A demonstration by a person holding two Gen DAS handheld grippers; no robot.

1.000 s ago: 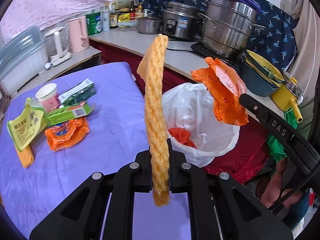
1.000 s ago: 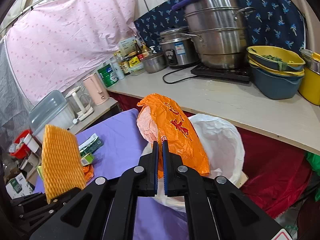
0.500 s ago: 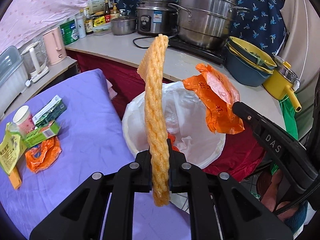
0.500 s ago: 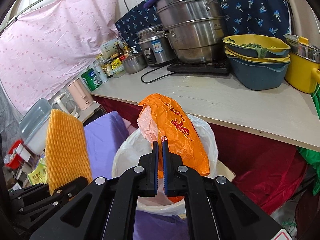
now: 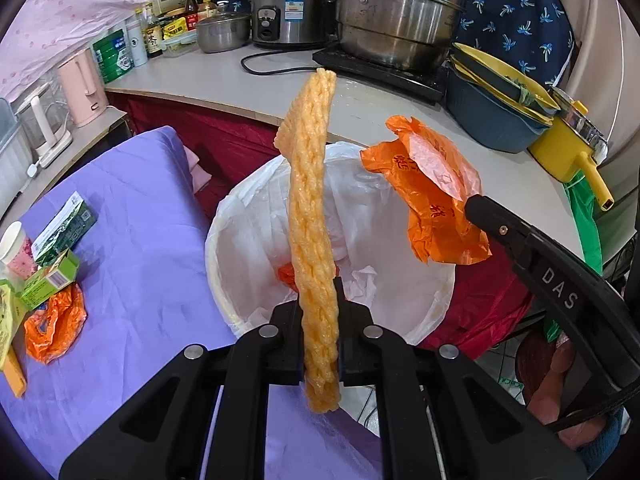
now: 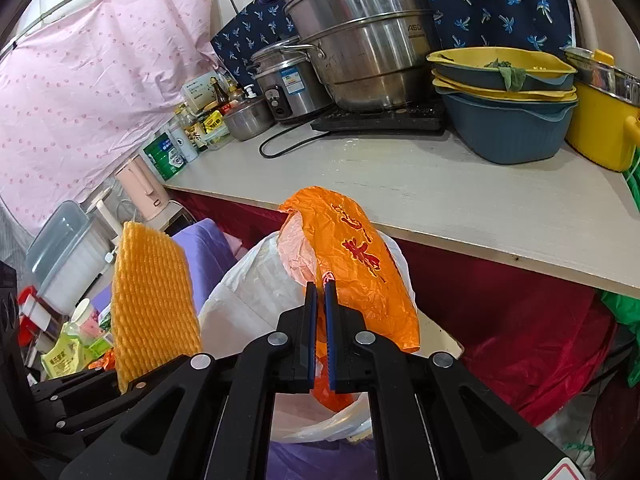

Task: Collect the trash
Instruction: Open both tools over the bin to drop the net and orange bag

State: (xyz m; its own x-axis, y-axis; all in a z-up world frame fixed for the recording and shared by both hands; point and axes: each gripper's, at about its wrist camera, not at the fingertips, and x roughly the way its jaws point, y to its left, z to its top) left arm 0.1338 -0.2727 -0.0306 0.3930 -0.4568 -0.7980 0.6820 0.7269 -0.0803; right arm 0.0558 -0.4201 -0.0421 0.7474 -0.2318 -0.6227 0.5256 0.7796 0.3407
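Behind the white-lined trash bin [image 5: 248,220] runs a pale kitchen counter [image 6: 460,184] crowded with steel pots, a rice cooker, stacked basins and bottles, and to the bin's left a purple cloth [image 5: 132,248] covers your table. Your left gripper [image 5: 319,312] is clenched on an orange foam net sleeve [image 5: 310,200], pinched edge-on near its lower end, so the sleeve stands upright directly over the bin's mouth (from the right wrist view you see its broad ribbed face instead, left of the bin). Your right gripper [image 6: 320,308] has its blue-edged pads nearly together, with only a thin slit between them, and a crumpled orange plastic bag [image 6: 352,264] with red print is nipped there; in the left wrist view that bag hangs at the tip of the gripper above the bin's right rim. Down inside the bin, a scrap of orange shows against the white liner, though the sleeve covers most of it and you cannot tell what it is. More litter lies on the purple cloth well left of the bin: a green carton [image 5: 64,228], a smaller green box [image 5: 48,280], a paper cup [image 5: 14,244], another orange bag [image 5: 54,324] and a yellow-green packet cut off by the frame edge. Exactly where the pads bite the orange plastic bag is hidden by its own folds. At the lower right of the left wrist view, part of a person is in sight, blurred and cropped.
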